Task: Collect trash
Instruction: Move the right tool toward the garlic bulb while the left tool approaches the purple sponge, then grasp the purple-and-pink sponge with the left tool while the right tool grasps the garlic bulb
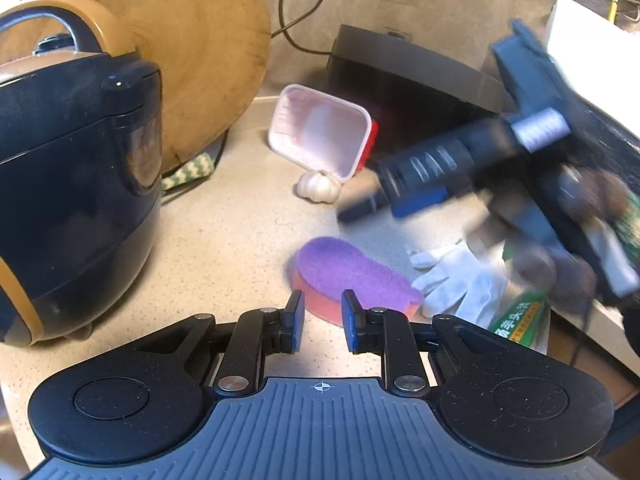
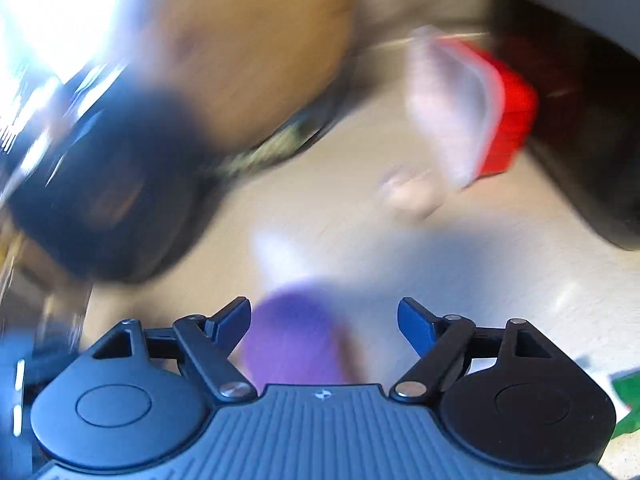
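Observation:
A pale pink plastic tray stands tipped on its edge on the speckled counter, leaning on a red object. Near it lie a garlic bulb, a purple-topped orange sponge, a white glove and a green package. My left gripper is open a little, empty, just short of the sponge. My right gripper shows blurred above the counter, right of the garlic. In its own blurred view the right gripper is wide open and empty over the sponge, with the tray ahead.
A dark rice cooker fills the left, with a round wooden board leaning behind it on a green-and-white cloth. A black cooktop sits at the back right, with a cable along the wall.

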A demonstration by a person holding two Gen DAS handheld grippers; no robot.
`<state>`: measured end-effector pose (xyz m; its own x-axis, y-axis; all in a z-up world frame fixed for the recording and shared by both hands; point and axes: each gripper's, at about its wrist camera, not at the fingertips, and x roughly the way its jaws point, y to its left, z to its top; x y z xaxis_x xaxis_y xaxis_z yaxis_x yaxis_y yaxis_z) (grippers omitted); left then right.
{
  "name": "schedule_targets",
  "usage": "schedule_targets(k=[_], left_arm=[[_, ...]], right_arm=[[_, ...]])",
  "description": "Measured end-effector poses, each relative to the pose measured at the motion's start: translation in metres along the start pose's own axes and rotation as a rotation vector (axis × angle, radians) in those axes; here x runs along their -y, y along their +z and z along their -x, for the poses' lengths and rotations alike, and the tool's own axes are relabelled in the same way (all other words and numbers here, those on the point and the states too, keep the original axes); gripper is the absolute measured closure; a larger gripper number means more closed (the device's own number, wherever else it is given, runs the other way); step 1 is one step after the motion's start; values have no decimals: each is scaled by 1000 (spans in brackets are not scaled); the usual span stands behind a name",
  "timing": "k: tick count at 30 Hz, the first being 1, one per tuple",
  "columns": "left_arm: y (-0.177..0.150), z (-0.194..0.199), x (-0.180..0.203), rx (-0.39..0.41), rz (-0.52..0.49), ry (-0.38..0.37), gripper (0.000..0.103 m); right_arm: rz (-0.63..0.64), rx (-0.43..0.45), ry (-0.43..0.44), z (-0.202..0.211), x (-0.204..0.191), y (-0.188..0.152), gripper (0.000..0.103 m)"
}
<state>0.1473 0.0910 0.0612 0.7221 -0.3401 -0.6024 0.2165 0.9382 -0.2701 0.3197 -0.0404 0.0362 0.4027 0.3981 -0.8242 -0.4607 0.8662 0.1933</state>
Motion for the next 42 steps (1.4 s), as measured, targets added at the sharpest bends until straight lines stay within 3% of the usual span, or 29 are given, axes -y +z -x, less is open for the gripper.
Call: schedule_targets(k=[7,9,10,14,18,20,21,22,24,27,31,33,35,40,42], left_arm=[[3,-5,-4,-15,17,24,80],[3,-6,-7,-21,25,34,80],[4,-7,-8,-24,26,38,80],[4,-13,-13,-25,39,33,80],[7,-23,-8,-12,45,5,80],[10,-28,4,8,4,-6,80],[11,-30,12,24,-25,-8,80],[13,-32,22,45,-62,-5,80],[16,-39,49,86,-177,12,79],[15,-62,86,125,-334,94,75],[4,-90,103,68,-397,146,75],[-6,-90,101,32,-433,160,77],[-16,-78,96,46,-483,167,75],[-31,-40,76,10,-480,143,75],[-35,-26,70,10,-471,142,75]], right_arm=[[-69,38,-186,-70,18,47,24],[-86,9,-199,-86,23,54,48],[-90,-6,-205,-87,25,54,48],[-46,-15,-167,-65,24,39,51],[1,-18,-105,-13,17,-5,53],[0,-1,-99,16,17,-28,63],[-9,16,-109,30,20,-39,83],[-21,37,-134,38,21,-47,86],[-43,78,-175,58,30,-64,86],[-99,115,-216,72,47,-83,86],[-147,162,-208,92,60,-111,86],[-136,169,-210,100,58,-124,85],[-115,174,-223,106,57,-134,83],[-79,221,-252,116,62,-153,54],[-73,238,-246,116,62,-157,51]])
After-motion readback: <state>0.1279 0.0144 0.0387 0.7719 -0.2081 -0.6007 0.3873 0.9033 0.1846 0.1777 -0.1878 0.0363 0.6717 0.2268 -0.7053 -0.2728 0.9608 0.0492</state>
